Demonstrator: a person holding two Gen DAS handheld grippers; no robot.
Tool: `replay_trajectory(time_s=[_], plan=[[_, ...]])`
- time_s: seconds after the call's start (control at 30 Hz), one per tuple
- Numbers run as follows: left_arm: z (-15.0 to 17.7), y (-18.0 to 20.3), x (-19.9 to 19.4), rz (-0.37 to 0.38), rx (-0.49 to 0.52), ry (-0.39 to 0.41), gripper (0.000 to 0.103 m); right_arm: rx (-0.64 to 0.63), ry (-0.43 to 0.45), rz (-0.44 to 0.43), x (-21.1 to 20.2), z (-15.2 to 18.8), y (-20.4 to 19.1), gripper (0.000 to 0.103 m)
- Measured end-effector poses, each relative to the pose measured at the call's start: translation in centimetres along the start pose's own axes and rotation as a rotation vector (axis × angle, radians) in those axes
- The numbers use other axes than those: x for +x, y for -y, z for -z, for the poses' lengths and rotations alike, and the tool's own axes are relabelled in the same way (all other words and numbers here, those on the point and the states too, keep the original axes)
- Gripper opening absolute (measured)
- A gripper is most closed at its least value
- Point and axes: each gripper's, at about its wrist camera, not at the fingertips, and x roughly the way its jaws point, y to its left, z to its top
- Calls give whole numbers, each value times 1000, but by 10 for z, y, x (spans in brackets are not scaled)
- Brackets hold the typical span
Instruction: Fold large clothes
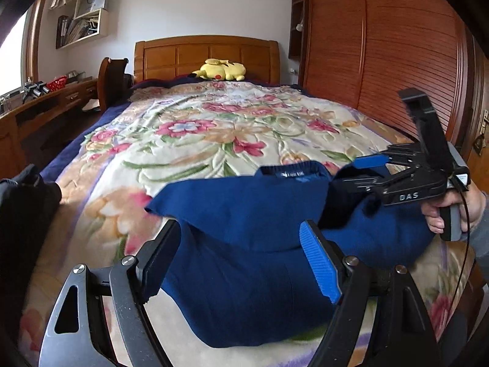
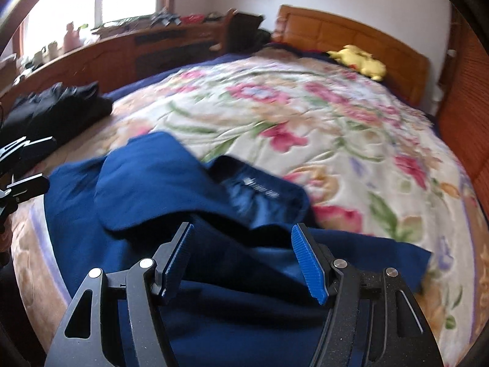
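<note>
Bed (image 1: 214, 116) taken as landmark; covered by a floral quilt (image 1: 189, 140) in cream, pink and green. Wooden headboard (image 1: 207, 56) at its far end, with a yellow plush toy (image 1: 221, 69) lying just before it. Black folded clothing (image 2: 58, 113) on the bed's left edge. Wooden surface (image 1: 52, 98) with drawers runs along the bed's left side; a red basket (image 1: 58, 82) on it. Wall shelves (image 1: 84, 12) above that. Slatted wooden wardrobe (image 1: 382, 46) to the bed's right.
</note>
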Motion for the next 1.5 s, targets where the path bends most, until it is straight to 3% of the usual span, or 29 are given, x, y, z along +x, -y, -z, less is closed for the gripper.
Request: replay_trajectory(time_s=[0.13, 0.2, 0.27, 0.33, 0.63, 1.0, 1.07, 1.1, 1.13, 1.17, 1.23, 1.4, 1.5], plan=[[9, 0, 12, 8, 9, -37, 81, -55, -60, -16, 14, -4, -7, 67], [13, 0, 16, 20, 8, -53, 81, -91, -90, -26, 21, -10, -8, 54], [15, 0, 19, 23, 12, -63, 81, -148, -107, -21, 24, -15, -13, 22], [17, 0, 21, 20, 20, -72, 81, -208, -111, -15, 31, -23, -18, 9], [23, -3, 30, 17, 8, -117, 81, -165, 22, 140, 38, -87, 15, 7], [27, -3, 34, 13, 2, -150, 81, -59, 32, 332, 114, -126, 34, 7], [27, -3, 34, 16, -1, -154, 81, -36, 23, 355, 120, -129, 31, 11], [27, -2, 34, 16, -1, -155, 81, -24, 16, 359, 122, -131, 29, 17], [27, -1, 34, 16, 0, -155, 81, -14, 14, 353, 123, -133, 30, 32], [27, -1, 33, 14, 2, -154, 81, 1, 8, 321, 123, -134, 34, 54], [27, 0, 33, 15, 2, -153, 81, 26, 15, 277, 114, -135, 37, 68], [25, -3, 34, 10, 5, -151, 81, 43, 79, 281, 76, -125, 55, 69], [25, 0, 31, -5, 18, -138, 81, 24, 69, 306, 57, -104, 68, 69]])
